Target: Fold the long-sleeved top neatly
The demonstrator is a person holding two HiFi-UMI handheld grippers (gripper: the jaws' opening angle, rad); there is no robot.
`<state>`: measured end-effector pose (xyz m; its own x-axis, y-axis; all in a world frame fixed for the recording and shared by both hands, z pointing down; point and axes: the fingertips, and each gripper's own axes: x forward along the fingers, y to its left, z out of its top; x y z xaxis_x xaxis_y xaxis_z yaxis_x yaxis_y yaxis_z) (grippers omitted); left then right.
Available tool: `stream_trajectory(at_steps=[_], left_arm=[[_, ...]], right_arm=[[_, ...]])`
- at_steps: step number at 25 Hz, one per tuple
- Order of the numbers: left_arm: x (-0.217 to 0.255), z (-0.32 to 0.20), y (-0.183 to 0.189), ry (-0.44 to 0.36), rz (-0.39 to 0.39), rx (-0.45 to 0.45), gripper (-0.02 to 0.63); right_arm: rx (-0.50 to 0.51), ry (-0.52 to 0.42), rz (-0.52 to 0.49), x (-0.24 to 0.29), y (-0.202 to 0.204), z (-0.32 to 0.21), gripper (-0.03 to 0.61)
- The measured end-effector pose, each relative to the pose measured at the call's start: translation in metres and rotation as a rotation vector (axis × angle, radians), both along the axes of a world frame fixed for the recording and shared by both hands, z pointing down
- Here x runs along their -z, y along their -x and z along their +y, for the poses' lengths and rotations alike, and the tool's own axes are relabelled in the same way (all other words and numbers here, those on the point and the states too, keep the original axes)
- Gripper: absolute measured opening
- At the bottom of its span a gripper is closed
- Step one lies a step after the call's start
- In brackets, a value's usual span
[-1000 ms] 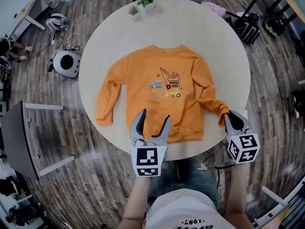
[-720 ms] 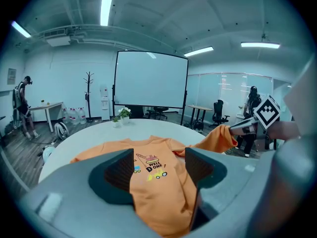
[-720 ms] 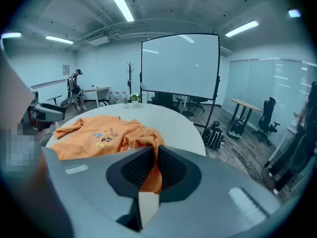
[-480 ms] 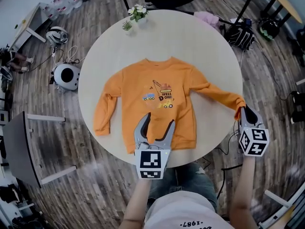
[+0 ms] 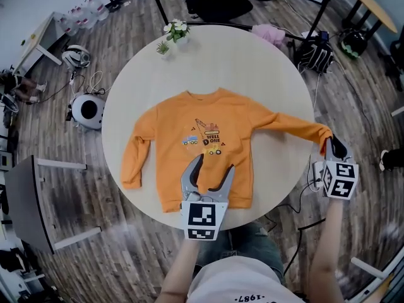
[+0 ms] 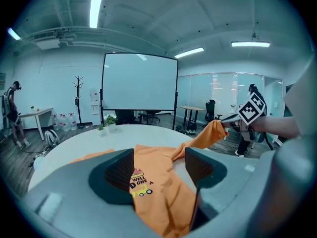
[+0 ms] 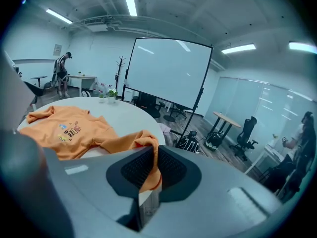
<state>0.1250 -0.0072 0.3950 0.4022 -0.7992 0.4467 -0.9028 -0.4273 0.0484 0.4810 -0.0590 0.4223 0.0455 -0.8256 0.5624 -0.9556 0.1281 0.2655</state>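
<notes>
Now the orange long-sleeved top [image 5: 189, 131] lies flat, print up, on the round tabletop [image 5: 252, 62]. Its sleeve [image 5: 293, 125] stretches out to the tabletop's edge, the cuff pinched in the right gripper [image 5: 333, 144], fingers closed. Over the hem the left gripper [image 5: 213, 166] hovers, fingers wide apart, holding nothing

The long-sleeved top [image 5: 202, 141] is lying flat at the middle of the table [image 5: 252, 62], collar toward the far edge, where the potted plants [image 5: 175, 29] are standing. Its right sleeve [image 5: 297, 126] is reaching past the table's right edge (cuff between the right gripper's [image 5: 331, 142] jaws). The left gripper [image 5: 214, 164] is hanging over the near hem, jaws apart.
</notes>
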Motion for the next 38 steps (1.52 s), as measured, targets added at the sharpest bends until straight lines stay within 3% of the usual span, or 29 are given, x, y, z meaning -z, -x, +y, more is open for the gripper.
stream_trajectory(at_steps=[7,14,23,32,38], left_arm=[[0.006,-0.003,-0.009,-0.015,-0.006,-0.001,0.318],[0.014,0.004,0.003,-0.036,-0.002,0.05,0.318],[0.024,0.027,0.047,-0.068,-0.006,0.196,0.318],[0.034,0.062,0.094,-0.075,-0.017,0.343,0.318],[0.033,0.064,0.129,-0.076,-0.015,0.4,0.318]], right_arm=[[0.009,-0.033,0.016,0.018,-0.012,-0.014,0.055],[0.105,-0.114,0.007,0.054,0.023,-0.03,0.055],[0.336,-0.209,0.008,0.099,0.111,-0.059,0.054],[0.625,-0.211,0.022,0.112,0.218,-0.062,0.054],[0.722,-0.179,0.009,0.103,0.286,-0.069,0.054]])
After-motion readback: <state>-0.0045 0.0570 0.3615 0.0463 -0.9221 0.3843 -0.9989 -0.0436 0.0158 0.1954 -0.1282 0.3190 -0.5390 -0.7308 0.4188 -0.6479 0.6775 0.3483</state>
